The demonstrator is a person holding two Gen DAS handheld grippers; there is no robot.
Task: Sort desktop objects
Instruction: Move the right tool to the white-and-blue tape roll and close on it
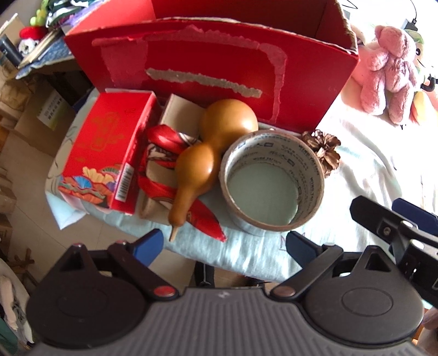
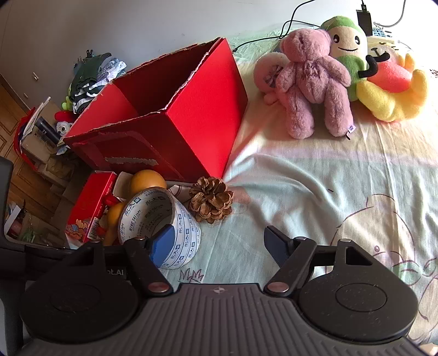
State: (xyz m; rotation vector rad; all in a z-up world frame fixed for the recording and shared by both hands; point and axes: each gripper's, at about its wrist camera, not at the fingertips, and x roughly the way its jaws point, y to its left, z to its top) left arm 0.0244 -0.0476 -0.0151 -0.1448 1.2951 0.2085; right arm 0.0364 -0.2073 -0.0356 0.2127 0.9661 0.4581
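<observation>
A wide tape roll [image 1: 273, 180] lies flat on the pale sheet, just ahead of my open left gripper [image 1: 223, 245]. Leaning against the roll's left side is a brown gourd [image 1: 210, 156], resting on a red patterned packet [image 1: 161, 161]. A small red carton [image 1: 106, 153] stands left of them and a pine cone [image 1: 325, 150] right of the roll. Behind them stands a big open red box [image 1: 213, 71]. My right gripper [image 2: 219, 245] is open and empty, just right of the tape roll [image 2: 164, 219], near the pine cone [image 2: 210, 202]. It shows in the left wrist view as the right gripper [image 1: 383, 209].
Plush toys sit at the back right: a pink teddy [image 2: 312, 82], a green-capped doll [image 2: 347, 41] and a yellow one [image 2: 391, 93]. Cables [image 2: 290, 19] run behind them. The sheet's edge [image 1: 191, 252] drops to the floor at the left, where cartons and clutter [image 1: 32, 41] stand.
</observation>
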